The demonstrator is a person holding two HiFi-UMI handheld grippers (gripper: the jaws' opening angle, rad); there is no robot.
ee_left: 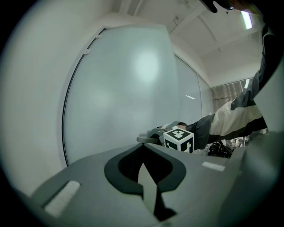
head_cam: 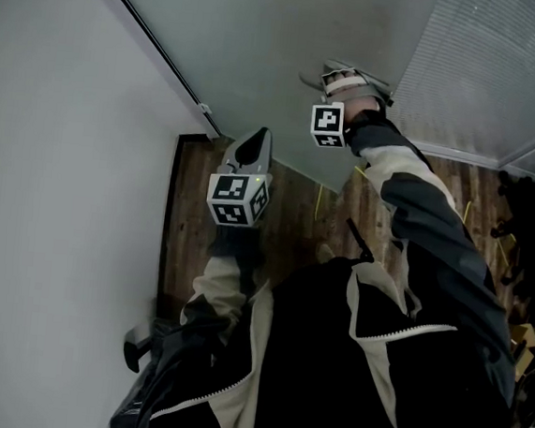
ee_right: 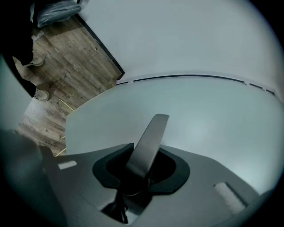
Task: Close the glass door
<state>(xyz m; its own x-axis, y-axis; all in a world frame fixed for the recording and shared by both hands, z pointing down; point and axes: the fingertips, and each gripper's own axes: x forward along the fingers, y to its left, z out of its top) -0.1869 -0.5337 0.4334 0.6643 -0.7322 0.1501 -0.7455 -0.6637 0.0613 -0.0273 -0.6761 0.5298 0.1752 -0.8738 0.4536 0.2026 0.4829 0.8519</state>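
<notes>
Only its own view shows the right tool (ee_right: 138, 172) seemingly clamped on the door handle (ee_right: 153, 133); left tool (ee_left: 143, 176) closed, empty.

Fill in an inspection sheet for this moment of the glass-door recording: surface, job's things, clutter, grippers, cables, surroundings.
Surface: wooden floor, planked.
Job's things: frosted glass door; its grey door handle stands between the right gripper's jaws.
Clutter: dark pile at the floor's right edge, too dim to name.
Grippers: right gripper shut on the door handle; left gripper shut, holding nothing.
Cables: none certain; thin yellow lines on the floor may be cord or tape.
Surroundings: white wall at left, slatted blind at right, the person's jacket sleeve reaching to the door.
</notes>
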